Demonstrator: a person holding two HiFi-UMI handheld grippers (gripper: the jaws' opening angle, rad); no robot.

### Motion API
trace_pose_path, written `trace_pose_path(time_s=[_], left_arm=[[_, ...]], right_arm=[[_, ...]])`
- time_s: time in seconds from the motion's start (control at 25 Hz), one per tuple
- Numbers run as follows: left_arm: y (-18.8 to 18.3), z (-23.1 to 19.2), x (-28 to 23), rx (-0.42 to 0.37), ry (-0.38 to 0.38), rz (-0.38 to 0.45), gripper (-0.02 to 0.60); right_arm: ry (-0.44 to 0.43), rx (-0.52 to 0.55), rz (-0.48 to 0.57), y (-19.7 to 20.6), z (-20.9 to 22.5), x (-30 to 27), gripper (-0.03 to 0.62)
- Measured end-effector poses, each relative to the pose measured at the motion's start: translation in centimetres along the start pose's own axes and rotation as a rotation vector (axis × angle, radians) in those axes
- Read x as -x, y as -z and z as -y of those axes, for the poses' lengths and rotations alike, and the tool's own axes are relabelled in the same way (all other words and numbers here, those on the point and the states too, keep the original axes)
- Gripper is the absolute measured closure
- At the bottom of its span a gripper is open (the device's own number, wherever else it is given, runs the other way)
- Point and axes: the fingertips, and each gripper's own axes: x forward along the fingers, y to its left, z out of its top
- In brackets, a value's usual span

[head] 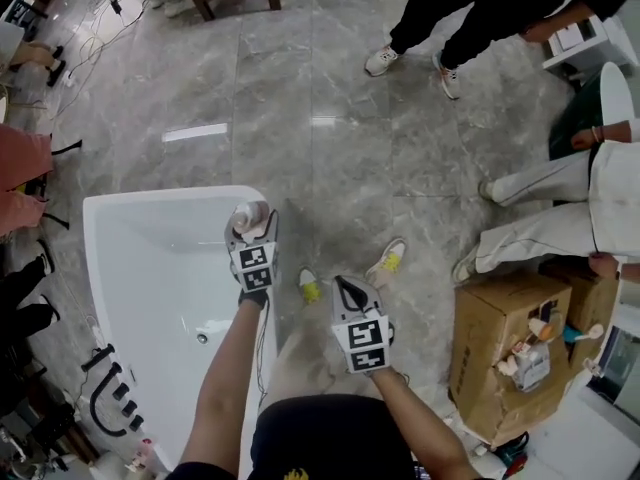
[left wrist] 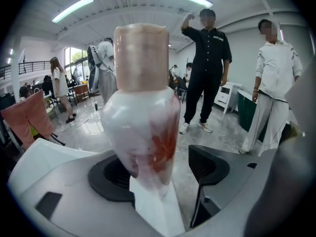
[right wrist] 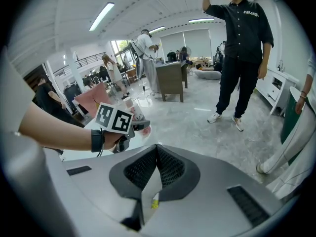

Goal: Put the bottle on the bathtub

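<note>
A white bottle [head: 250, 218] with a pale pink cap and a red mark stands upright on the right rim of the white bathtub [head: 130, 238], near its far corner. My left gripper [head: 252, 232] is open around it. In the left gripper view the bottle [left wrist: 143, 112] rests on the white rim [left wrist: 155, 214]; the left pad lies against or just behind it, and the right pad [left wrist: 207, 167] stands clear of it. My right gripper [head: 345, 288] is shut on nothing, held above the floor to the right of the tub. In the right gripper view its jaws [right wrist: 157, 169] meet, and the left gripper [right wrist: 134, 126] shows beyond.
Black tap fittings [head: 105, 383] sit on the tub's near left edge and a drain [head: 202, 338] in its bottom. An open cardboard box [head: 500, 358] with small items stands at the right. People stand around on the grey marble floor [head: 300, 98].
</note>
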Motion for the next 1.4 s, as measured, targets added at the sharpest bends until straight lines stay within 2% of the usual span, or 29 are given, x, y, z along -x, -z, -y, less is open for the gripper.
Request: trace_pose_path(time_s=[0.12, 0.2, 0.32, 0.44, 0.64, 1.24, 1.28, 1.32, 1.36, 1.4], left_arm=[[0.6, -0.1, 0.2, -0.006, -0.011, -0.030, 0.219], [0.3, 0.5, -0.4, 0.003, -0.007, -0.021, 0.215], [0.1, 1.1, -0.9, 0.020, 0.007, -0.008, 0.210], [0.6, 1.0, -0.7, 0.003, 0.020, -0.047, 0.210], [0.3, 1.6, -1.0, 0.000, 0.028, -0.040, 0.210], [0.4, 0.1, -0.5, 0.001, 0.009, -0.041, 0.204], [0.3, -0.1, -0.4, 0.006, 0.000, -0.038, 0.207], [0.1, -0.4, -0.3, 0.015, -0.013, -0.036, 0.240], [0.0, -0.7, -0.3, 0.025, -0.026, -0.038, 0.329], [-0.1, -0.7, -0.4, 0.030, -0.035, -0.044, 0.333]], right_arm=[[-0.114, -0.038, 0.088, -2.0, -1.5, 0.7, 0.595], [-0.162, -0.011, 0.155, -3.8, -1.7, 1.7, 0.595], [-0.142, 0.038, 0.173, -4.7, -1.7, 2.2, 0.595], [-0.128, 0.005, 0.160, -4.2, -1.9, 2.0, 0.595], [-0.108, -0.007, 0.134, -2.6, -1.1, 2.0, 0.595], [-0.110, -0.009, 0.120, -2.3, -1.3, 1.5, 0.594], [-0.111, -0.009, 0.120, -2.3, -1.4, 1.4, 0.595], [-0.113, -0.008, 0.121, -2.3, -1.5, 1.4, 0.595], [-0.114, -0.007, 0.120, -2.2, -1.6, 1.4, 0.595], [-0.114, -0.007, 0.119, -2.1, -1.6, 1.4, 0.595]])
